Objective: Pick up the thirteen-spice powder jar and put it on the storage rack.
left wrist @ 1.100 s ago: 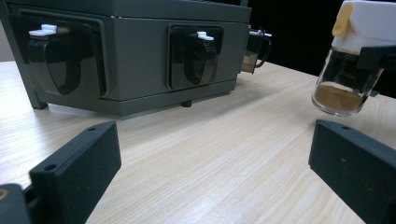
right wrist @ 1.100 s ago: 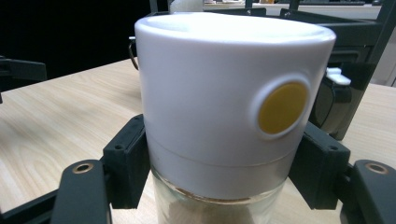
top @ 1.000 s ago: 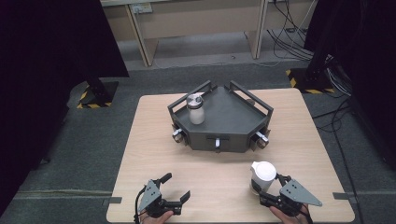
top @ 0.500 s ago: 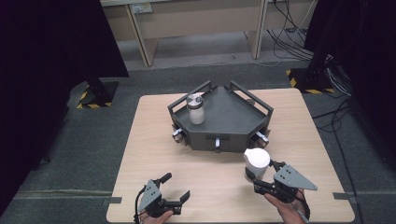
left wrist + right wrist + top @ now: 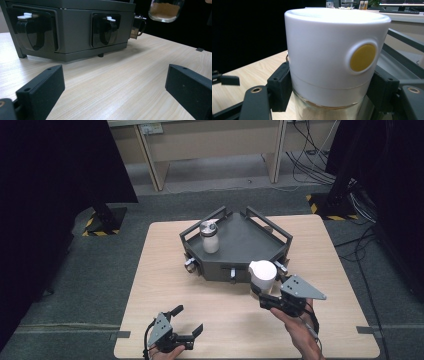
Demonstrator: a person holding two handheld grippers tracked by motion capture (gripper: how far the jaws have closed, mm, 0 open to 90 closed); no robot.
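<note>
- We're holding the white-capped jar [image 5: 262, 274] in the right gripper [image 5: 272, 301], jaws clamped on either side of it just below the cap.
- In the right gripper view the jar [image 5: 337, 57] stands upright between the black jaws, a yellow round dot on the cap's side, clear glass below the white cap.
- The jar hangs clear of the table [image 5: 150, 270], just at the front edge of the dark grey tray [image 5: 240, 240]; the left gripper view catches its glass bottom [image 5: 165, 10] in the air, brown powder inside.
- On the tray we see a second jar [image 5: 209, 236] with a metal-coloured lid, standing upright near the back left rail (well apart from ours).
- Our left gripper [image 5: 182, 332] sits low at the near edge of the table, jaws spread wide and holding nothing.
- Its own view looks along the bare wood toward the tray's front wall [image 5: 72, 30], with its dark recessed latches.
</note>
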